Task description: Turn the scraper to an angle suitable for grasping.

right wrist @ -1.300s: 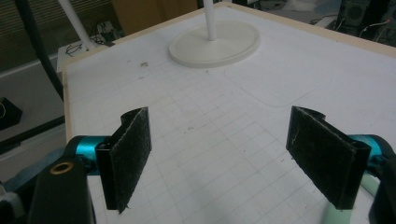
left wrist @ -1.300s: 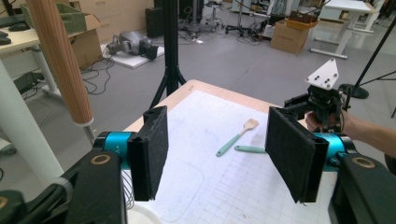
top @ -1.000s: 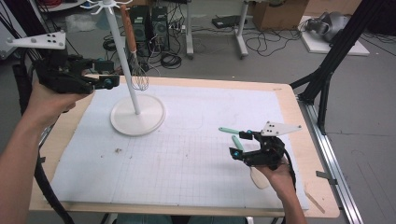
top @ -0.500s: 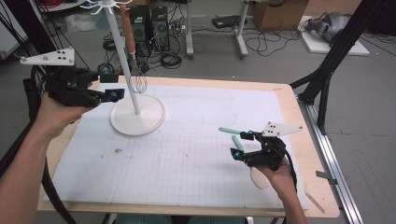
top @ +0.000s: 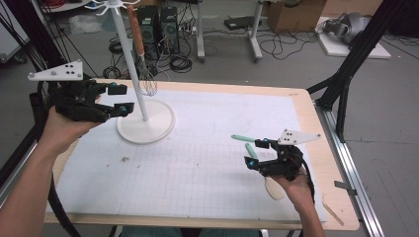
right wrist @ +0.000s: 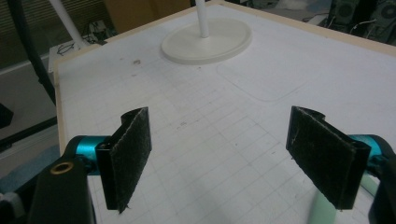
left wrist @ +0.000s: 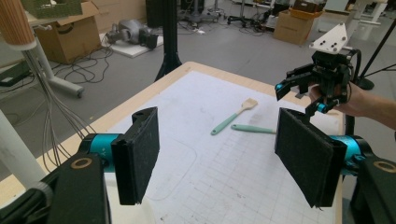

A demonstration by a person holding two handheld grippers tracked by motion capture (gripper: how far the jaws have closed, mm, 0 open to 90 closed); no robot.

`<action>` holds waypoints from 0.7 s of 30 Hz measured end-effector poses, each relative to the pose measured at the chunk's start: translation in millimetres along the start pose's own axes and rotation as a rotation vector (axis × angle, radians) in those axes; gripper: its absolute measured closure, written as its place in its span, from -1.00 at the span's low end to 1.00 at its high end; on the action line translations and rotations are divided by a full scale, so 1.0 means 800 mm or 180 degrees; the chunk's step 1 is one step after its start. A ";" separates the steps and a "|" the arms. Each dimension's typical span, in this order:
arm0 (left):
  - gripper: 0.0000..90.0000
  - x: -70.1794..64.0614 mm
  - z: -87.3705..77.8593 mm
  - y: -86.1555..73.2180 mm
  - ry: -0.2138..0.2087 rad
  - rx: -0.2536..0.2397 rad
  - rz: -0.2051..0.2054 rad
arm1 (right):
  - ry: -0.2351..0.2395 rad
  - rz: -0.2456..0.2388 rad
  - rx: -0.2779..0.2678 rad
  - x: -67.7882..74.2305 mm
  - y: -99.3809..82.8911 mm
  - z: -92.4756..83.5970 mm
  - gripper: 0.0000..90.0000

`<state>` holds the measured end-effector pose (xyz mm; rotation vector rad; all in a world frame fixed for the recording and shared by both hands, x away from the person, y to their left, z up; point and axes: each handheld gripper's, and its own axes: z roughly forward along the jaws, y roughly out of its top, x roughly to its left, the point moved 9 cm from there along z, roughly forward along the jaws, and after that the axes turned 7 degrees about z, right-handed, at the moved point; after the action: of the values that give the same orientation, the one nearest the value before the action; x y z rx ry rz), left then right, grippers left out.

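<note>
Left tool [top: 121, 98] held level just beside the pole of the stand [top: 129, 59], apart from it, at about the height of the whisk [top: 147, 81]. Jaws wide, just opened a touch further, nothing between the pads [left wrist: 140, 154]; in the left gripper view, bare mat and the far side of the table beyond them. Probably a let-go pose: whisk hanging by its wooden handle from a top hook, wires down beside the pole and clear of the base, apparently stored there and needing no more support.

Right tool [top: 257, 153] low over the right part of the table [top: 306, 113], likewise gaping and empty. In the right gripper view, pads [right wrist: 133, 154] well apart over the gridded mat [top: 197, 163], aimed toward the stand's round base. Parked right at the two spatulas [top: 243, 138], both flat on the mat: one green handle just ahead of the tips, the other partly under the hand, pale blade toward the near edge. Seemingly laid out there as the next pieces for the hooks. Thin and flat, so a low approach and a pinch across a handle called for. Broad base on the stand presumably for steadiness against a nudge during hooking.
</note>
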<state>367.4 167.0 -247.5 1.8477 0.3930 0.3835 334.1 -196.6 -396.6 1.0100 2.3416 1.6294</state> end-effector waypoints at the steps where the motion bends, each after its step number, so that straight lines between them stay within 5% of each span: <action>1: -0.32 -0.001 0.000 -0.002 0.0002 0.0002 -0.0002 | -0.0001 0.0014 0.0010 0.000 -0.001 0.000 -0.54; 21: -0.35 -0.026 0.006 -0.048 0.0078 0.0031 0.0029 | -0.0220 0.0053 0.0010 -0.008 -0.006 -0.009 -0.47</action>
<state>348.3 165.1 -286.8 1.8562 0.4038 0.4113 333.2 -206.9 -399.5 1.0713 2.2981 1.5709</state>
